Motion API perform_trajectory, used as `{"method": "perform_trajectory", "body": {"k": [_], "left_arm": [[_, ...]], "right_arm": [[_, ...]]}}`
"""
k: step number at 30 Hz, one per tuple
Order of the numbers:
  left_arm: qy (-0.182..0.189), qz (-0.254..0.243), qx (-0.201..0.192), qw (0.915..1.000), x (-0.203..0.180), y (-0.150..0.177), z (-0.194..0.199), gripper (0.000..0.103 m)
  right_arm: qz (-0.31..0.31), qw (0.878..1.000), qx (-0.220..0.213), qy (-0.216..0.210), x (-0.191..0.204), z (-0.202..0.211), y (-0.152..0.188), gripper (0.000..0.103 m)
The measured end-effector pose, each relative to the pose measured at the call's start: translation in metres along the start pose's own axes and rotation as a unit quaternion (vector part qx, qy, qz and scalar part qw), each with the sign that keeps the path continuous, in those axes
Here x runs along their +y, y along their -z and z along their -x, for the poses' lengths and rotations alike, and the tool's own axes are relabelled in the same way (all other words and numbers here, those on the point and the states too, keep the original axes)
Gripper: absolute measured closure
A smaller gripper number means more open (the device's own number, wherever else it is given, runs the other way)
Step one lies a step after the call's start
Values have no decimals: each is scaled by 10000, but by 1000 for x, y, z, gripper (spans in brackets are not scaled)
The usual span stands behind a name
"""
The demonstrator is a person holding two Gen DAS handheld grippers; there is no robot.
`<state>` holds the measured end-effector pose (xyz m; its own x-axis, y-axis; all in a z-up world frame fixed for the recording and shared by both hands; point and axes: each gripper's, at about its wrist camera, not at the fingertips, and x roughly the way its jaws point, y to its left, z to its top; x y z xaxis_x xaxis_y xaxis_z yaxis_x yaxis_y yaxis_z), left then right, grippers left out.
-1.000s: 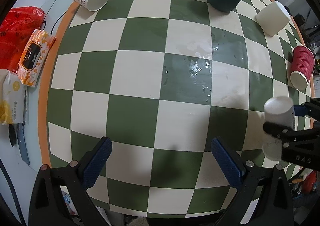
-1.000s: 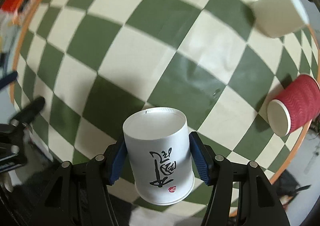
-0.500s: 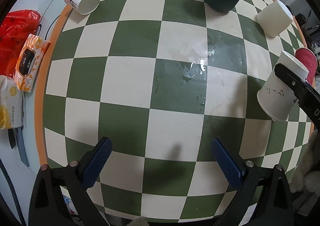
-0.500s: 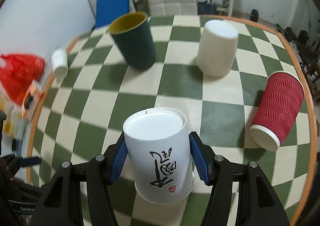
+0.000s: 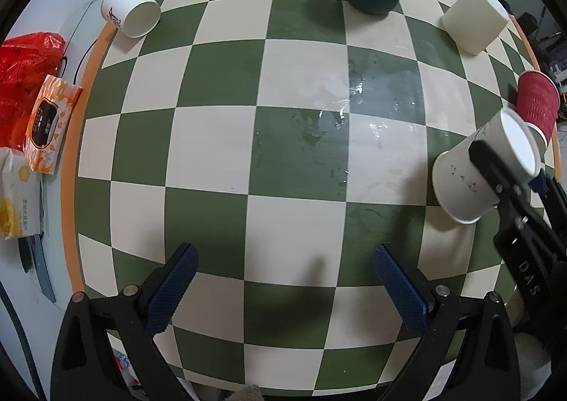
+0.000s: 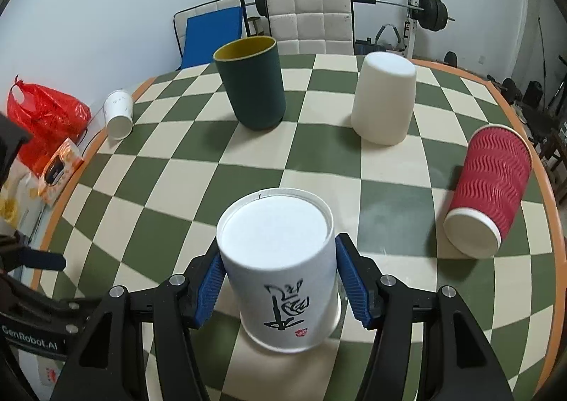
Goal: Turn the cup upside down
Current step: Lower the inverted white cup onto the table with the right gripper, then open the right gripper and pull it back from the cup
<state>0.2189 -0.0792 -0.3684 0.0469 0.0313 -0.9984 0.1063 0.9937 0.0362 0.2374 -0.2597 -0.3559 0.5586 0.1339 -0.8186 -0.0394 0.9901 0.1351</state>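
My right gripper (image 6: 280, 289) is shut on a white paper cup (image 6: 280, 266) with black brush writing. The cup is upside down, its base up and its rim at or just above the checkered table (image 6: 177, 188). In the left wrist view the same cup (image 5: 471, 174) stands at the right side, tilted in the fisheye, with the right gripper's black finger across it. My left gripper (image 5: 283, 284) is open and empty over the table's near part.
A dark green cup (image 6: 253, 82) stands upright at the back. A cream cup (image 6: 384, 96) stands upside down beside it. A red ribbed cup (image 6: 490, 188) lies at the right edge. Another white cup (image 5: 131, 9) lies far left. Packets (image 5: 46, 128) and a red bag lie off the table's left.
My right gripper has swung from looking down to looking level, turning the cup base-up and lowering it to the table. The left gripper has stayed open and shifted slightly.
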Motion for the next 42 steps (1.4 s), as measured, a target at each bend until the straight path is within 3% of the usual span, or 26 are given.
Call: {"method": "perform_trajectory", "body": {"k": [12,14,19,32,42], "left_arm": [[11,-109,-120,9999,-7,5,11,1],[-3,-140,-165,9998,-8,6,14,1],[37,-184,-294,9994,-15,7,31,1],[135,-496,-1264,9907,-12,34,126,1],[158,-529,-1995,9783,5,76,211,1]], "right_arm": [[-139,9981,596,103,-4,-1,13,39],[-238,9965,795,118,-6,-2,13,25],[-365,9944,927,356,-7,15,15,14],[-853,9832,996,1267,-12,136,31,10],[-1095,9814,753,1387,12,235,33,9]]}}
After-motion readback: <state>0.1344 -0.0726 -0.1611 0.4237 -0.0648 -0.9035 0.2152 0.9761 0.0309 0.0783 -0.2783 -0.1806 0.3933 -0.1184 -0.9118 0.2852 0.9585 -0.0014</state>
